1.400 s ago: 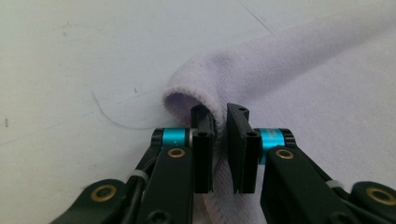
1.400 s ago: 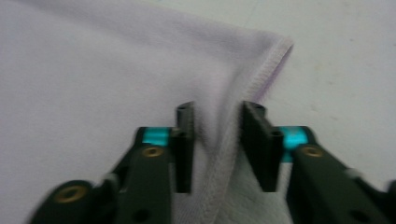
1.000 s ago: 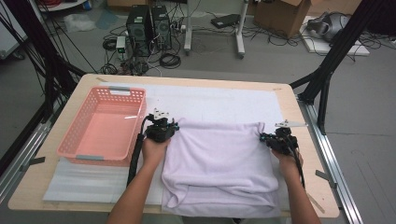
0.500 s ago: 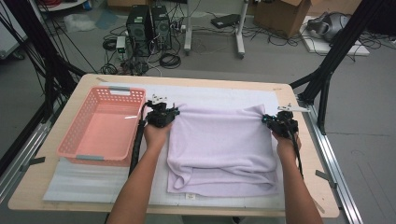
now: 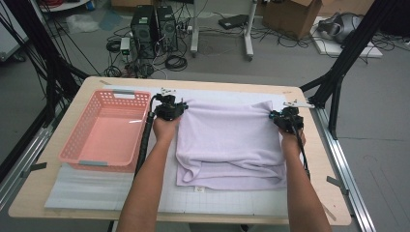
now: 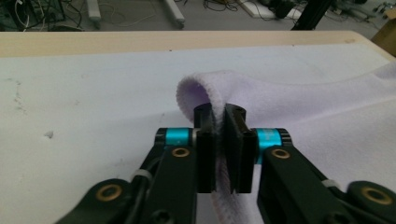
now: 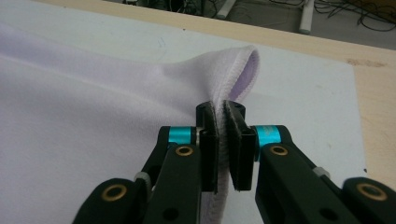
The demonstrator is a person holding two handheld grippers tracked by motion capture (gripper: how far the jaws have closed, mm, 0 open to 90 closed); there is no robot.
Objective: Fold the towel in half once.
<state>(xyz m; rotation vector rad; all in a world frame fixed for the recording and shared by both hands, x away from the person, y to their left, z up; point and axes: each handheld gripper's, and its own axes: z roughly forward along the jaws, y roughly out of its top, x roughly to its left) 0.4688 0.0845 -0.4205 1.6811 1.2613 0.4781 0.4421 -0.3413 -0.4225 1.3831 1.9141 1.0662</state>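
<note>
Towel [image 5: 227,140] pulled farther; both fingers [image 6: 205,154] loosening, corners between.

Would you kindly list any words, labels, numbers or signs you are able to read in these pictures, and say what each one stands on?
No text can be read anywhere.
Small white tag at the near edge of the folded lilac towel: too small and blurred to read.
Pink plastic basket: no lettering visible.
Cardboard box on the floor: no legible print.

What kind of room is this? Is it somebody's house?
Probably not a house: it looks like a lab or workshop. Computer towers and loose cables sit on the bare floor, and black metal frame legs stand around the work table.
</note>
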